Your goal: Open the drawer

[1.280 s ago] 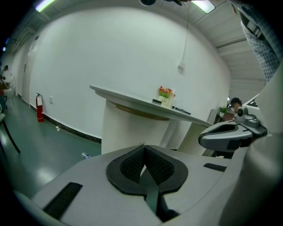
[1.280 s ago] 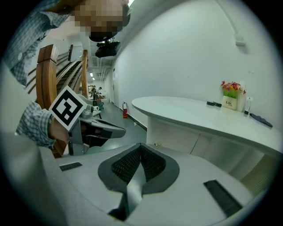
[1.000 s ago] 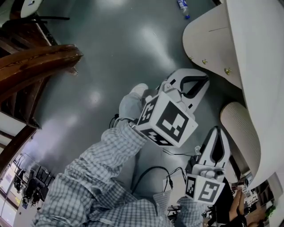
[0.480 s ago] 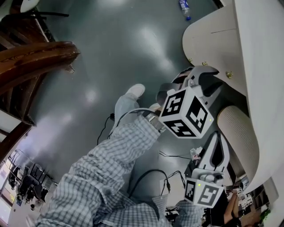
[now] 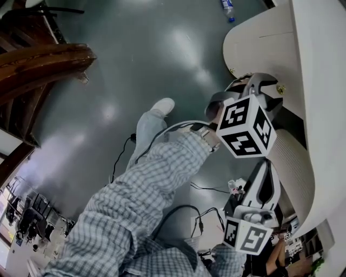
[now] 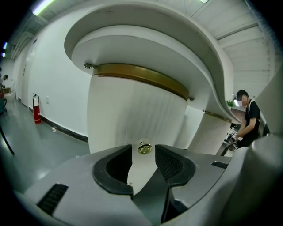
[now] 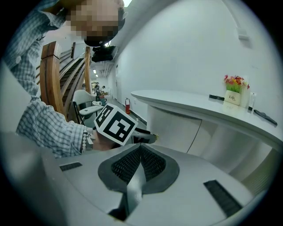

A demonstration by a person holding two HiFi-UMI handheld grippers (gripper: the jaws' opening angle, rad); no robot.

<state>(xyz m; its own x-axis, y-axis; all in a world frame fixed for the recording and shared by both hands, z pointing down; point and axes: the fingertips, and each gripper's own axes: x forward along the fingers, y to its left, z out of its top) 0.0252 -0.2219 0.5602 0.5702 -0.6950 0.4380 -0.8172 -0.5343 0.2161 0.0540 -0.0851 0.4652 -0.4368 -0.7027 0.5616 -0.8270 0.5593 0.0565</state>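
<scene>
The drawer front (image 6: 132, 114) is a white curved panel under a brass band, with a small brass knob (image 6: 144, 148). In the left gripper view that knob sits just ahead of my left gripper (image 6: 143, 152), framed by the gap between the fingertips. The jaws are opening and the pads do not touch it. In the head view the left gripper (image 5: 258, 82) reaches up to the counter's underside, next to a brass knob (image 5: 280, 89). My right gripper (image 5: 265, 166) hangs lower and is shut on nothing, as the right gripper view (image 7: 140, 149) shows.
A ribbed white column (image 5: 292, 162) stands right of both grippers. A water bottle (image 5: 227, 11) lies on the grey floor, and cables (image 5: 184, 211) trail near my feet. A wooden stair rail (image 5: 43, 59) is at the left. A person (image 6: 250, 119) stands farther along the counter.
My left gripper has moved right and up across the head view, from over the floor to the counter's brass knob. The right gripper has stayed put.
</scene>
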